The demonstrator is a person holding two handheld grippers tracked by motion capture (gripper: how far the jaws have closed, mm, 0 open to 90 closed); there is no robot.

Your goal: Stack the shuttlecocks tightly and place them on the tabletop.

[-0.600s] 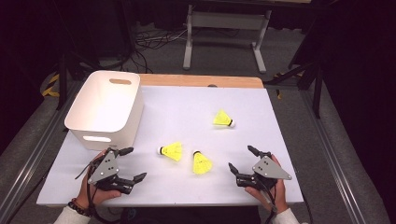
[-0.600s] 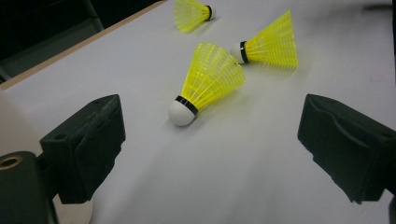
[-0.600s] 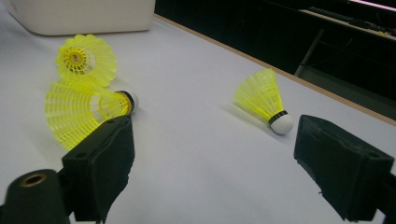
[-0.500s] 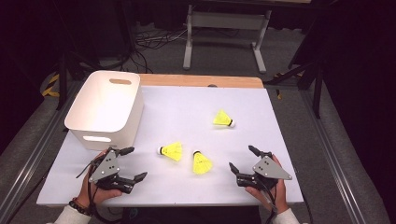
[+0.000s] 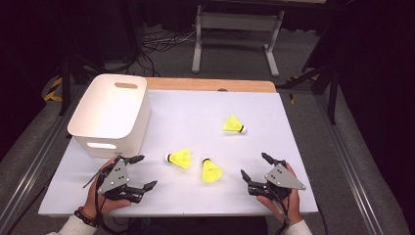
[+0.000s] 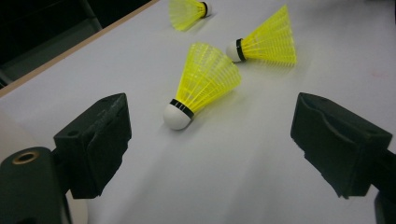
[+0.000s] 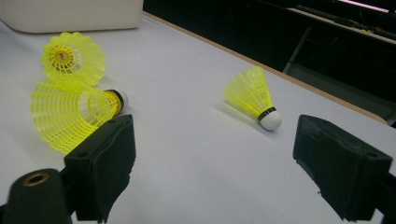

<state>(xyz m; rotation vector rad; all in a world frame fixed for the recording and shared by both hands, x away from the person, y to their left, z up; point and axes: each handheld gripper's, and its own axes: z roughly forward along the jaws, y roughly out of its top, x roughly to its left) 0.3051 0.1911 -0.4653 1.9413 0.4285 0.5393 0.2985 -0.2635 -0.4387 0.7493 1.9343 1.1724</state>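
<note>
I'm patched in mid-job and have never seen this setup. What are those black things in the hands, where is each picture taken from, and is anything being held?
There is no robot arm: a person holds a hand-held two-jaw claw in each hand. The high view looks down on the table from above the person's side. There the left claw is at bottom left and the right claw at bottom right. The other two pictures come from cameras riding on each claw, looking out between its own black jaws. On the white surface lie three yellow shuttlecocks: the left shuttlecock, the middle shuttlecock and the far shuttlecock. A white bin stands at the left. Both claws are open and hold nothing; they sit near the table's front edge.
</note>
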